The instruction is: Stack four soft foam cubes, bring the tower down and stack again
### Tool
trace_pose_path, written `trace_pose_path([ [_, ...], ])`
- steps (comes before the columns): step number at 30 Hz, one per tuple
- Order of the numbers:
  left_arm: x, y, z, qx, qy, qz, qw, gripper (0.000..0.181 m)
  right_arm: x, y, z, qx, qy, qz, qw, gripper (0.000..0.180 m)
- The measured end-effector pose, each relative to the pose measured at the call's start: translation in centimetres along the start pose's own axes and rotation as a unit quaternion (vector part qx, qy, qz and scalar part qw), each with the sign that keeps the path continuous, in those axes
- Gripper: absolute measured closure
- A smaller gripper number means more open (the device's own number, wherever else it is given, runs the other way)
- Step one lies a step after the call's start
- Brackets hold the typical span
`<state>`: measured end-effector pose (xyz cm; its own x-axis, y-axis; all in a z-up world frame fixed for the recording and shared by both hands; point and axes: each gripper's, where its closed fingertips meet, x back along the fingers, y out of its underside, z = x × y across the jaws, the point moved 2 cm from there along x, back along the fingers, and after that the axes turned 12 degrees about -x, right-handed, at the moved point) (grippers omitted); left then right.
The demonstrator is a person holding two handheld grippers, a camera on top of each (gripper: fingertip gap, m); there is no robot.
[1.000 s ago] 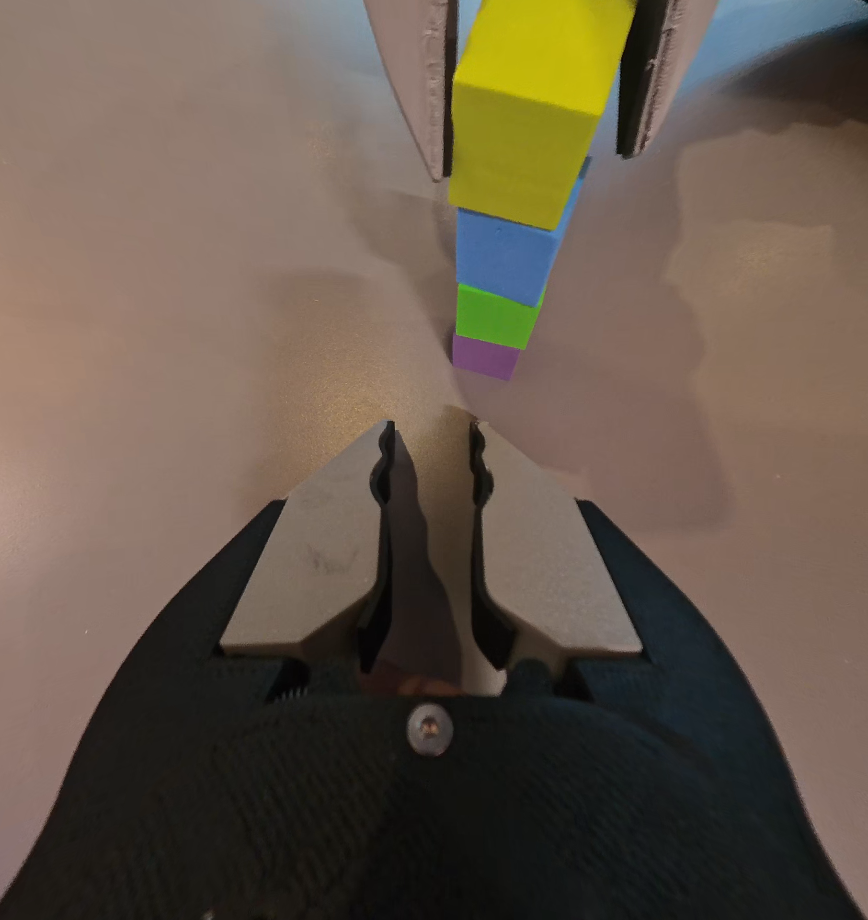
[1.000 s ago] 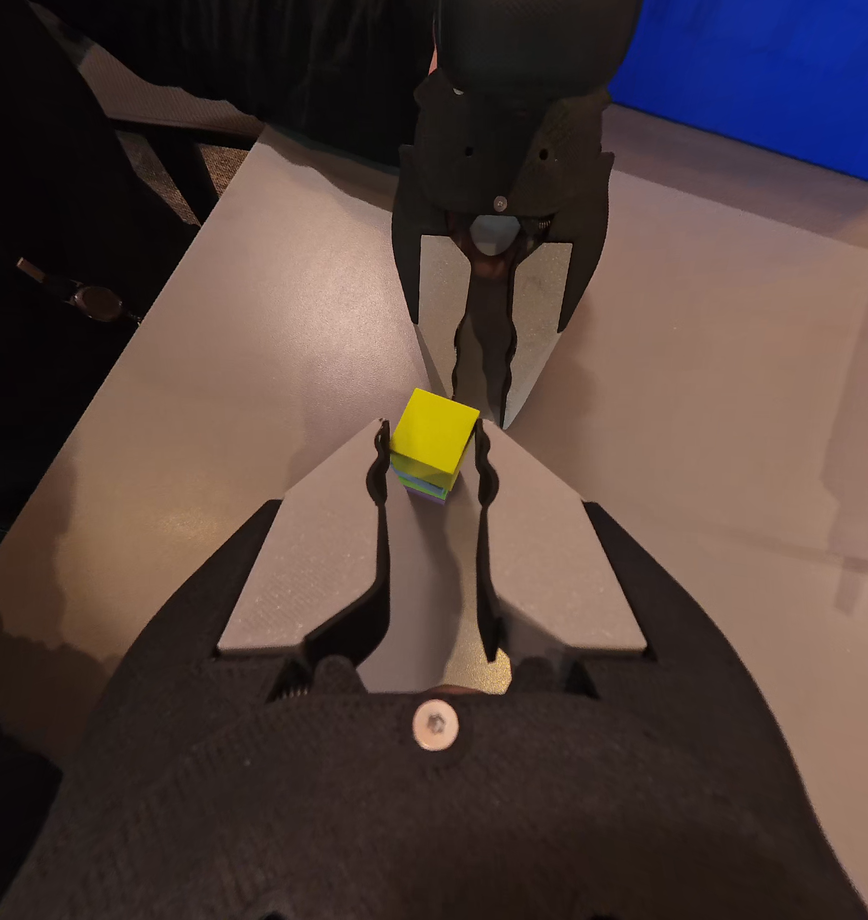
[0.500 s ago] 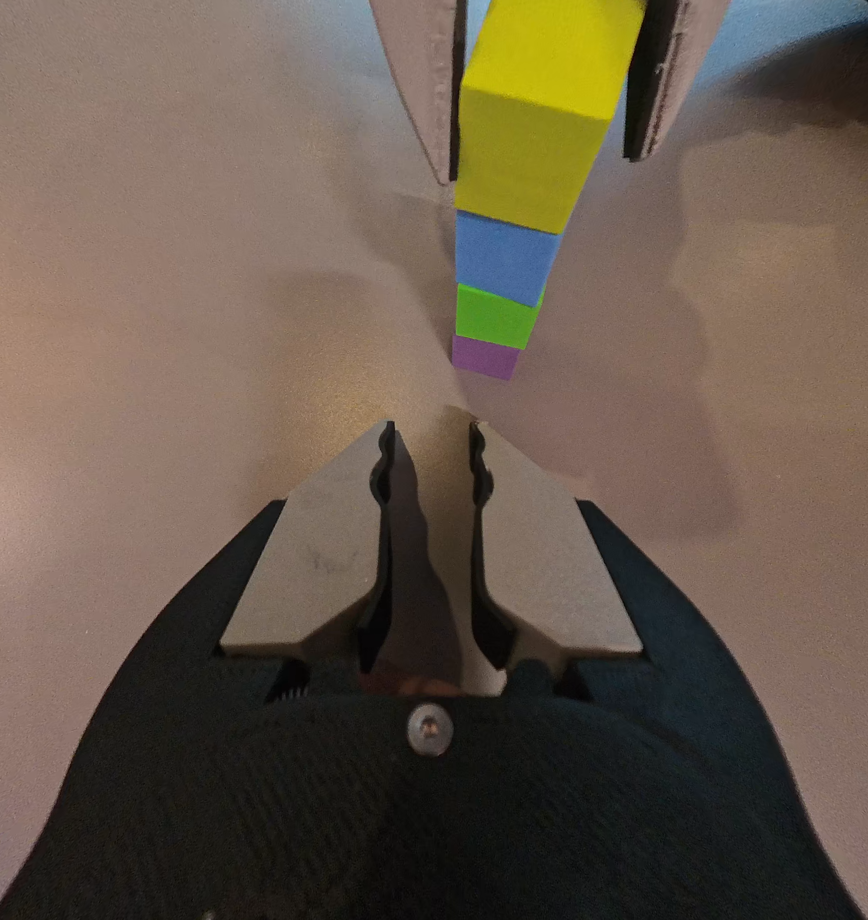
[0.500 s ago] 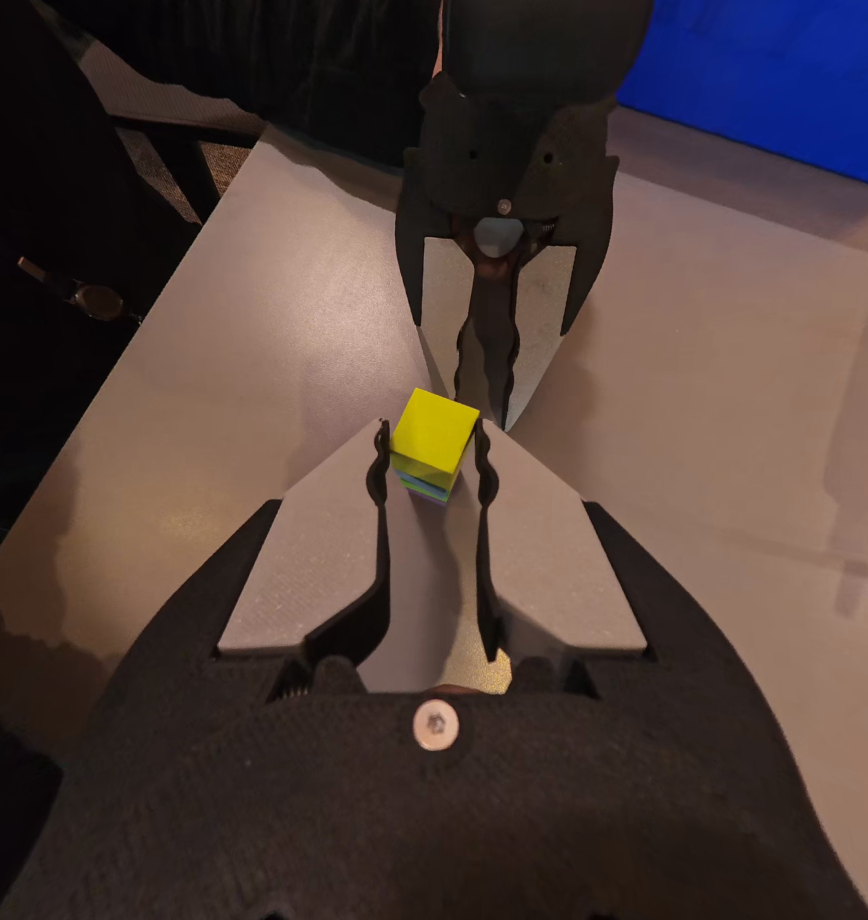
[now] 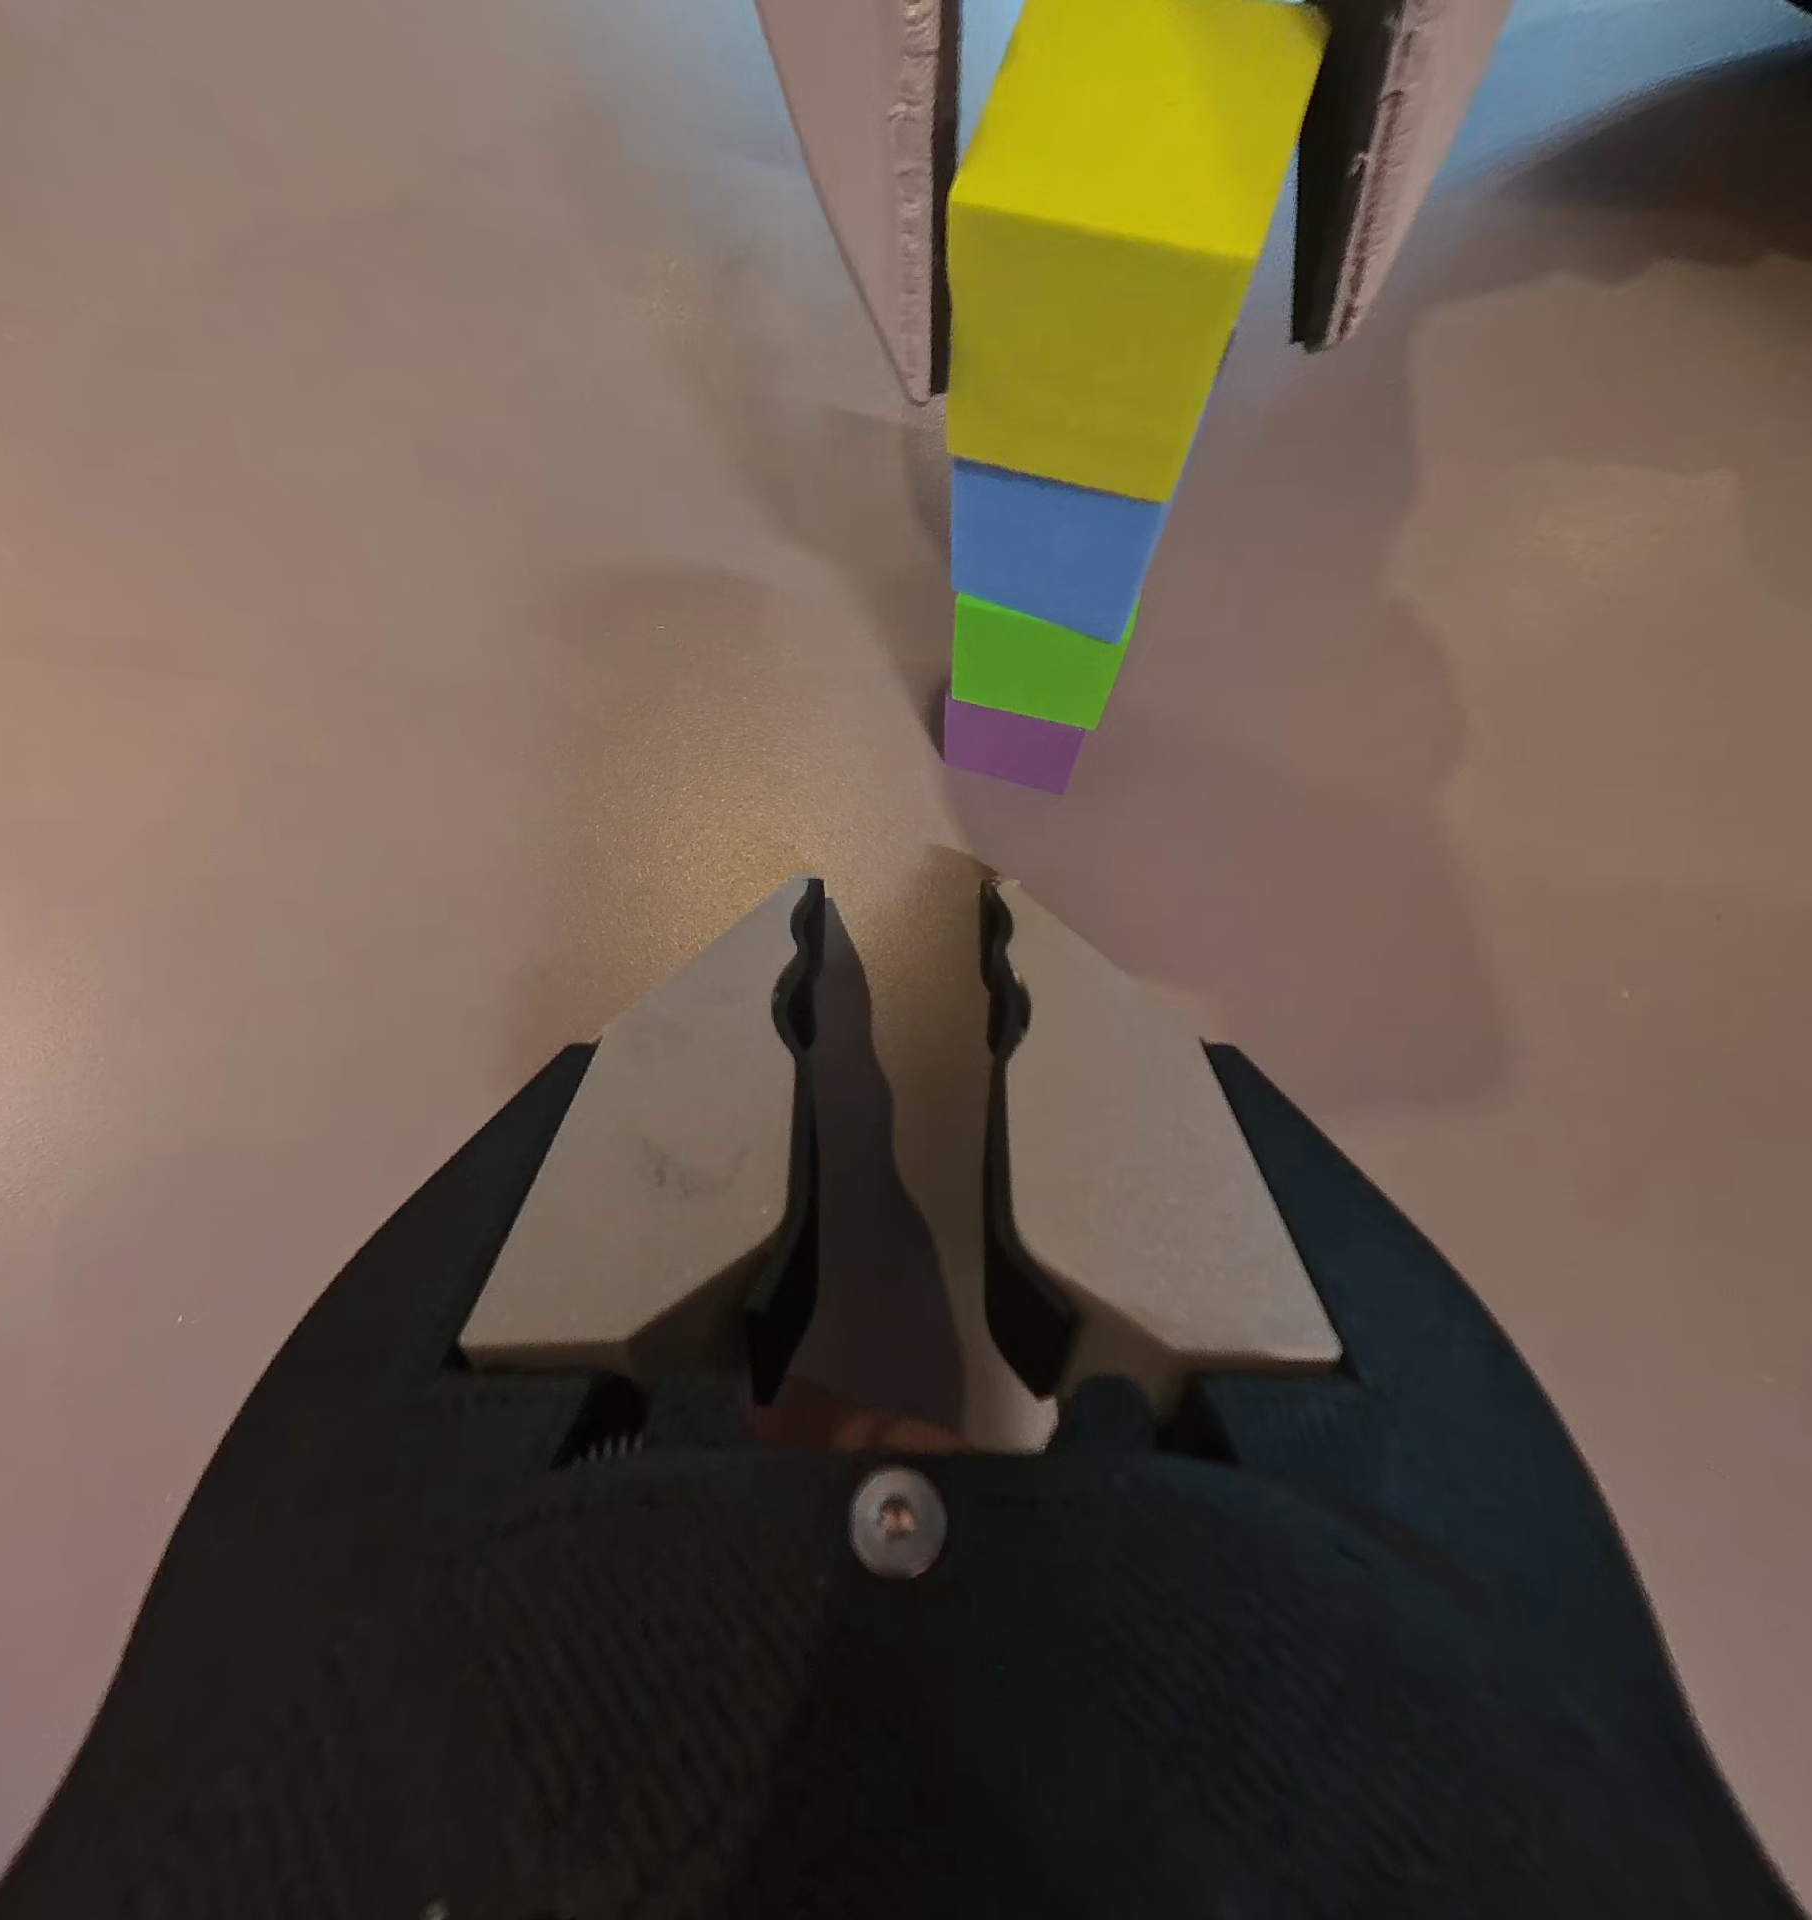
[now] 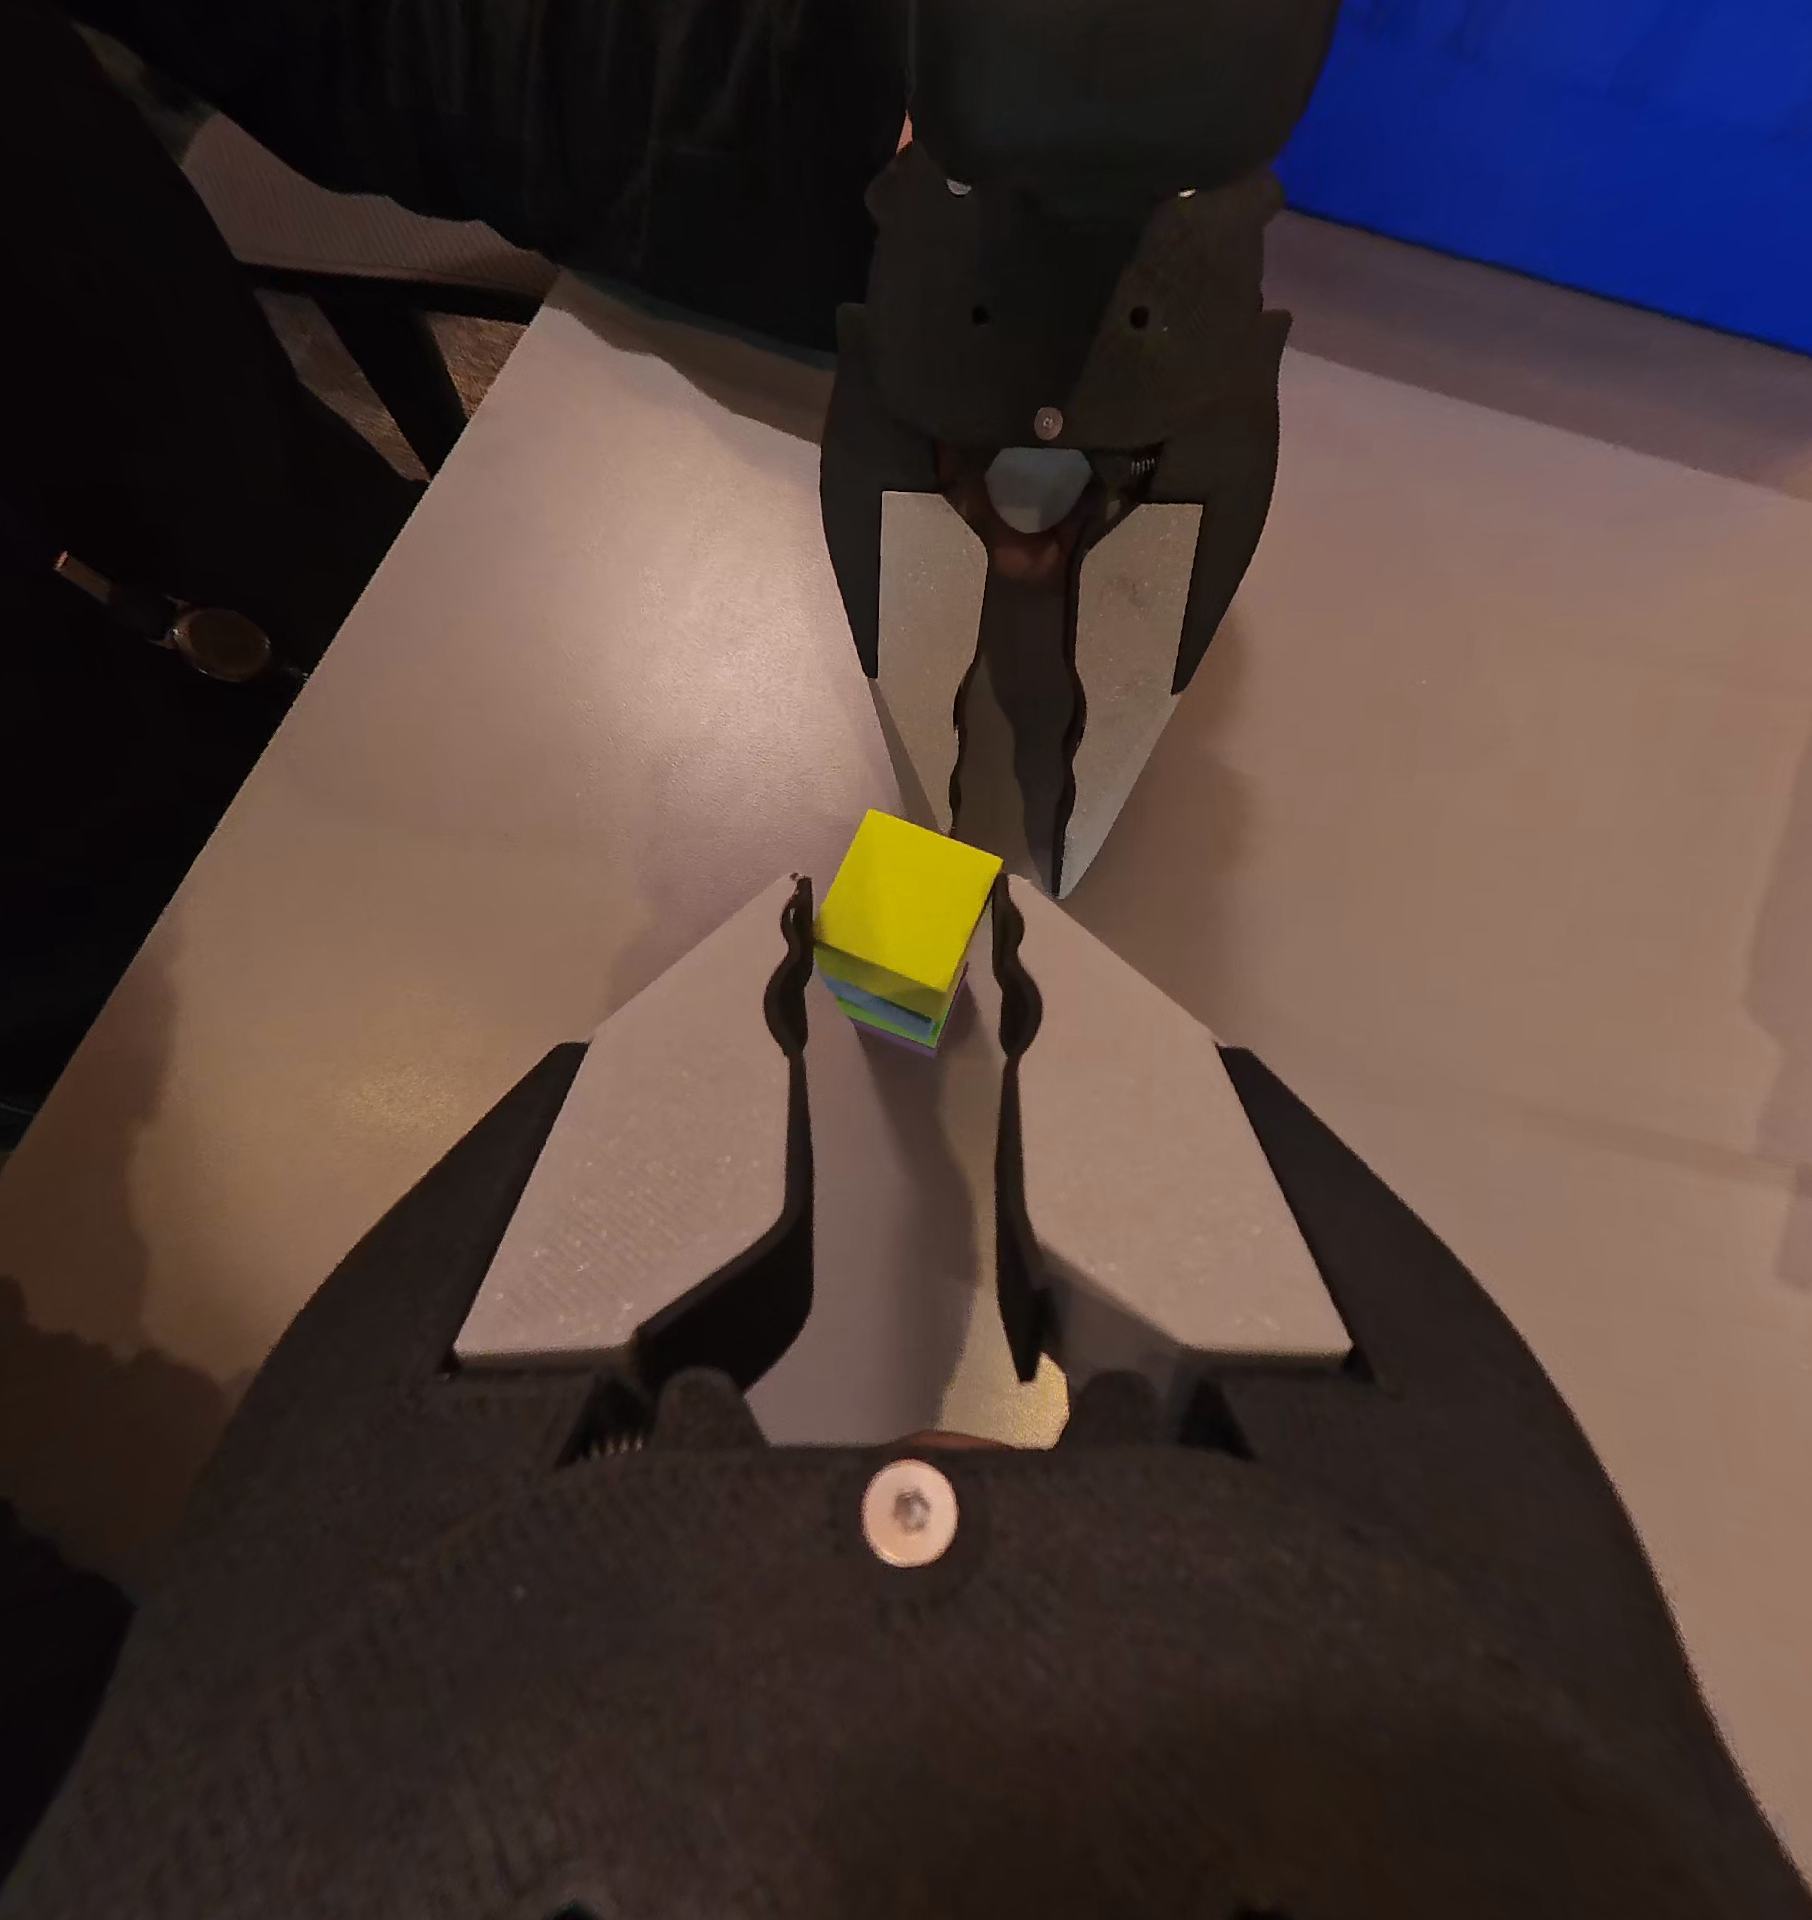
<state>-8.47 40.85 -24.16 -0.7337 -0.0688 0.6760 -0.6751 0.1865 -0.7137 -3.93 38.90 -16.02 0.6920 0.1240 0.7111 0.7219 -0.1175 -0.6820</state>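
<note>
Left wrist view has our left gripper (image 5: 902,894) low over the grey table (image 5: 258,520), jaws a bit apart with nothing between them, parked just short of the tower. Purple cube (image 5: 1011,750) sits at the bottom, then green cube (image 5: 1037,665), blue cube (image 5: 1053,551) and yellow cube (image 5: 1099,291) on top. Our right gripper (image 6: 897,899) straddles the yellow one from above, jaws spread, though we can't tell if they're touching it.

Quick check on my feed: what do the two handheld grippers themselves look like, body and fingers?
Both match. The left gripper and right gripper each have a black, ribbed, printed-looking body flaring into two prongs, one silver screw at centre, and two flat grey wedge fingers with black wavy inner pads. No cables, sleeves or hands show.
</note>
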Motion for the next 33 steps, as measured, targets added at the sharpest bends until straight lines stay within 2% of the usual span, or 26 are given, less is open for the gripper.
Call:
trace_pose_path([
  [7, 0.0, 0.0, 0.0, 0.0, 0.0, 0.0, 1.0, 0.152, 0.5, -0.2, 0.1, -0.009, -0.001, 0.012, 1.0, 0.14],
  [15, 0.0, 0.0, 0.0, -0.004, -0.004, -0.001, 1.0, 0.152, 3.0, -1.5, 0.2, -0.031, 0.024, 0.086, 0.996, 0.128],
  [20, 0.0, -0.1, 0.1, -0.013, -0.009, -0.001, 1.0, 0.153, 4.4, 0.5, 0.3, -0.078, 0.07, 0.124, 0.987, 0.128],
  [23, 0.0, -0.1, 0.1, -0.011, -0.008, -0.001, 1.0, 0.154, 4.5, 2.1, -0.3, -0.107, 0.09, 0.154, 0.978, 0.133],
  [24, 0.0, 0.0, 0.0, -0.009, -0.007, -0.001, 1.0, 0.153, 4.4, 2.4, -1.0, -0.102, 0.087, 0.179, 0.975, 0.143],
  [26, 0.0, 0.0, 0.0, -0.005, -0.005, -0.001, 1.0, 0.153, 4.1, 2.9, -2.4, -0.085, 0.074, 0.223, 0.968, 0.18],
  [29, 0.0, 0.0, 0.0, -0.007, -0.007, -0.001, 1.0, 0.152, 3.2, 2.9, -3.8, -0.096, 0.049, 0.26, 0.959, 0.18],
  [33, 0.0, -0.1, 0.1, -0.013, -0.008, -0.001, 1.0, 0.154, 0.2, 2.8, -4.8, -0.084, 0.053, 0.228, 0.969, 0.18],
])
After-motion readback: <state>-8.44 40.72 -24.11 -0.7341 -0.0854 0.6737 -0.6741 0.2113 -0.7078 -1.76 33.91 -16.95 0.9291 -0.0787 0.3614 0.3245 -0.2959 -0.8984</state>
